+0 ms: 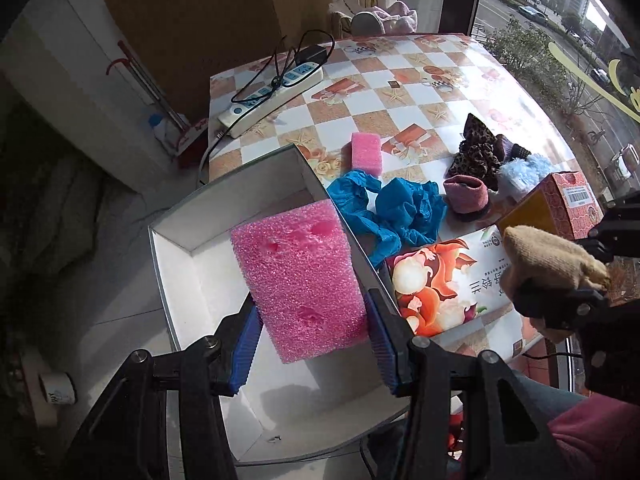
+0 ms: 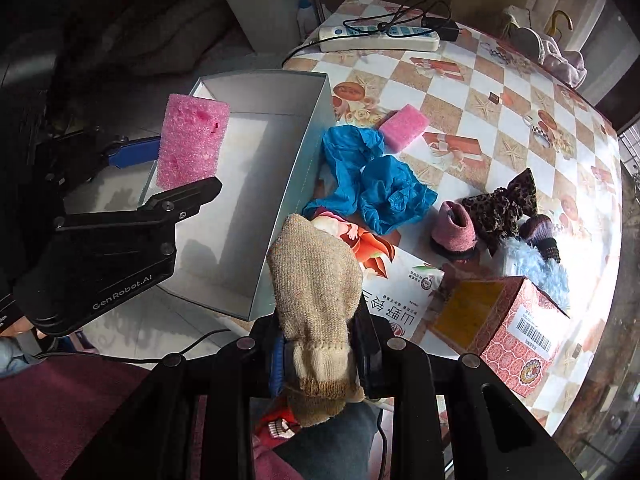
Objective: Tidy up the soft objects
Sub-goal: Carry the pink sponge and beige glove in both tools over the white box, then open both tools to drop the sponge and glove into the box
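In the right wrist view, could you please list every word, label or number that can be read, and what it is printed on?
"GenRobot.AI": on the black body of the left gripper.
Large Chinese characters, upside down: on the flowered packet; I cannot read them reliably.
Barcode with digits: on the red patterned box, too small to read.

My counter (image 1: 432,80) wears a checkered cloth; daylight pours through the window (image 1: 560,40) beside it, onto the grey tiled floor (image 1: 120,300).

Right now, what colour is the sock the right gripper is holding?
Beige-tan sock in the right gripper; clearest in the right wrist view.
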Tool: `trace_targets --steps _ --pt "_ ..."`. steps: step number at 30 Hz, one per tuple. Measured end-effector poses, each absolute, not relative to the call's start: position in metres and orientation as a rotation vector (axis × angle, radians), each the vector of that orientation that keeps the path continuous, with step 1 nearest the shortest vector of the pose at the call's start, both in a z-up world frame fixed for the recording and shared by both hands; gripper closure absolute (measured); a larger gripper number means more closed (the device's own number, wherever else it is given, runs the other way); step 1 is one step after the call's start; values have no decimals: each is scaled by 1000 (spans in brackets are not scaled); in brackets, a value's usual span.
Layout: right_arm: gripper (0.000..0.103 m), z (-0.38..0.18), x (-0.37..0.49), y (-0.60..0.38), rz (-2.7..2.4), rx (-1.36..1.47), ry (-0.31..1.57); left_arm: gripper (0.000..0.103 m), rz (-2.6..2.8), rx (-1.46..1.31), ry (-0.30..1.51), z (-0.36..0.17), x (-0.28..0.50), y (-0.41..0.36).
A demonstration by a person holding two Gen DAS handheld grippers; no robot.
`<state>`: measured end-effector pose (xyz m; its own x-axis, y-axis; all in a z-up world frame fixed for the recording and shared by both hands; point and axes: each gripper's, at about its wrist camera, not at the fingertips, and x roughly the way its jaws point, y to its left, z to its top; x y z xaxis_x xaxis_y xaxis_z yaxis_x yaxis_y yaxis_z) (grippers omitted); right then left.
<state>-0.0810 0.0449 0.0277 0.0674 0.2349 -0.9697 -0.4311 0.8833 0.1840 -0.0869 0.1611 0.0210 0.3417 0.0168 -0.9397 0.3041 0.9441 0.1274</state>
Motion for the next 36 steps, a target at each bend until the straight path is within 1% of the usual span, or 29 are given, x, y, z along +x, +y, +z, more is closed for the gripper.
trace_targets --steps 8,15,25,36 --pt "74 30 -72 104 648 -315 1403 48 -111 263 1304 -5 -109 196" --pt "74 11 -91 131 738 -405 1445 48 -61 227 1349 -16 -125 205" --pt "74 4 -97 135 764 -429 1463 48 -29 190 1373 -20 -131 213" --pt "74 -2 -98 134 759 -386 1488 48 2 139 1421 -29 -136 228"
